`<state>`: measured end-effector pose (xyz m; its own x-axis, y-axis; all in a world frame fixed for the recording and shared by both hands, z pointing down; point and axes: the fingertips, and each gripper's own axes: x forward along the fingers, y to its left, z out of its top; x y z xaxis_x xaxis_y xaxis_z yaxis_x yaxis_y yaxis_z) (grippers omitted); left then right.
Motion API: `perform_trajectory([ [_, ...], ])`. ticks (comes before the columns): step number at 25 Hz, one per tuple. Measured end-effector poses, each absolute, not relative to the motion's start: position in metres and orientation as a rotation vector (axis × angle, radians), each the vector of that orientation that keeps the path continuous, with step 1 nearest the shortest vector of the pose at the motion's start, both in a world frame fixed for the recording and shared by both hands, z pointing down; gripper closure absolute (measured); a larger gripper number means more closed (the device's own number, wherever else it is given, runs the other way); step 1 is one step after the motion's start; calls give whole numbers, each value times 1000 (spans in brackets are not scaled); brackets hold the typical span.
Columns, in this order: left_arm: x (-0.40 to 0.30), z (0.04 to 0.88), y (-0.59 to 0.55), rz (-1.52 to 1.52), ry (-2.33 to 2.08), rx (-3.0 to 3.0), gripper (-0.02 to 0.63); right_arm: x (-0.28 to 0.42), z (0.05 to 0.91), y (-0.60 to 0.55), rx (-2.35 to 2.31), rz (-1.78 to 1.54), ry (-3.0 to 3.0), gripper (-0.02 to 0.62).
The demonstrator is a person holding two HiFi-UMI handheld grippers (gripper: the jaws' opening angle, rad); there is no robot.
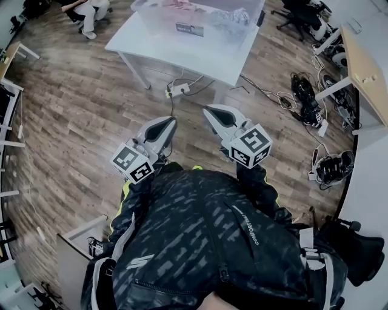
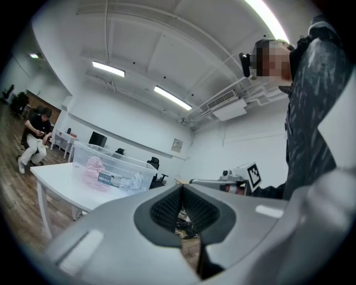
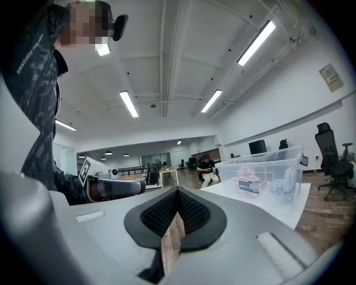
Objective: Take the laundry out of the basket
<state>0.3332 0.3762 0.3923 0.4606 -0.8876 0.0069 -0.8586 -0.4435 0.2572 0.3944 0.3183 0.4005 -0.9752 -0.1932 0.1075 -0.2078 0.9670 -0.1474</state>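
A white tabletop (image 1: pixel 151 48) stands at the far side of the wood-plank floor (image 1: pixel 79 115), with a power strip (image 1: pixel 179 89) and its cords lying beneath it. A person (image 1: pixel 91 11) sits at the far left. To the right, black cables (image 1: pixel 306 100) tangle near a wooden desk (image 1: pixel 364 60), and office chairs (image 1: pixel 297 15) stand beyond.

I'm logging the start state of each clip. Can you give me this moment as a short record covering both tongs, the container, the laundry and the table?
left tongs: shut, empty, held out in front of the person
right tongs: shut, empty, beside the left tongs
container: clear plastic bin, standing on the white rectangular table
laundry: pink cloth and pale blue-white cloth, both inside the bin
contact: neither tongs touches the bin
progress: nothing taken out yet
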Motion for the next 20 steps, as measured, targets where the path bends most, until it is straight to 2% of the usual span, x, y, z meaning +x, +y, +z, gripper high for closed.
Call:
perform_trajectory([
  [20,324,410,362,-107,-1535,2458,598,370,413,321,196,268,-3007,597],
])
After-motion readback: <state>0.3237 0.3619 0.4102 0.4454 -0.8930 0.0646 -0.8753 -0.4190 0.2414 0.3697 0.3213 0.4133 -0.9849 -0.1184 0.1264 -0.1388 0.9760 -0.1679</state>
